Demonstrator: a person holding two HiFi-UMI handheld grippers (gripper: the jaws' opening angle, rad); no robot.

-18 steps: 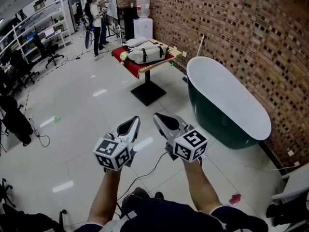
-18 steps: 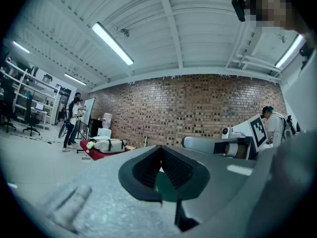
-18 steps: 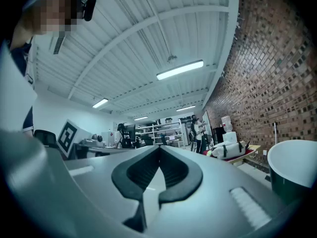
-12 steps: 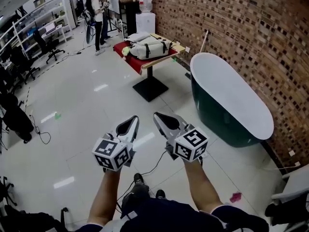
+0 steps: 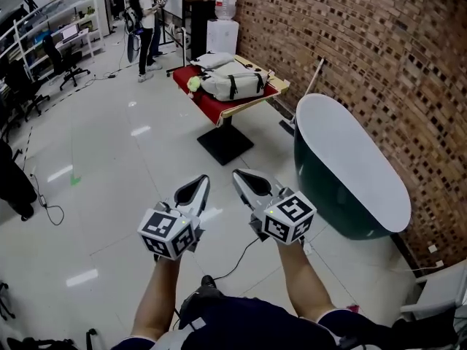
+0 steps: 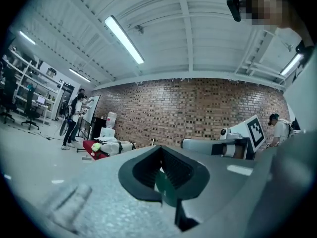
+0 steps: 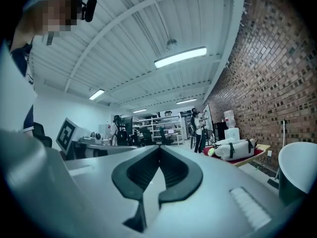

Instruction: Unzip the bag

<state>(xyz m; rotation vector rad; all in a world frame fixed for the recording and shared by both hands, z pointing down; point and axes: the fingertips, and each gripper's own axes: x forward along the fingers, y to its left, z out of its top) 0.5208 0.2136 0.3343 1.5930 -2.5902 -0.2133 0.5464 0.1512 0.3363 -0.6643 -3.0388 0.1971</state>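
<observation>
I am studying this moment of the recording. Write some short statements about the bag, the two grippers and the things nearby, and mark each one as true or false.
1. The white bag lies on a table covered with a red cloth. True.
2. The left gripper is shut on the zipper of the white bag. False: its jaws are together on nothing, and the white bag is far ahead of it across the floor.
3. The right gripper is shut and holds nothing. True.
4. In the head view, the bathtub stands to the left of the table. False: it stands to the right, along the brick wall.
5. A water dispenser stands beyond the table. True.
</observation>
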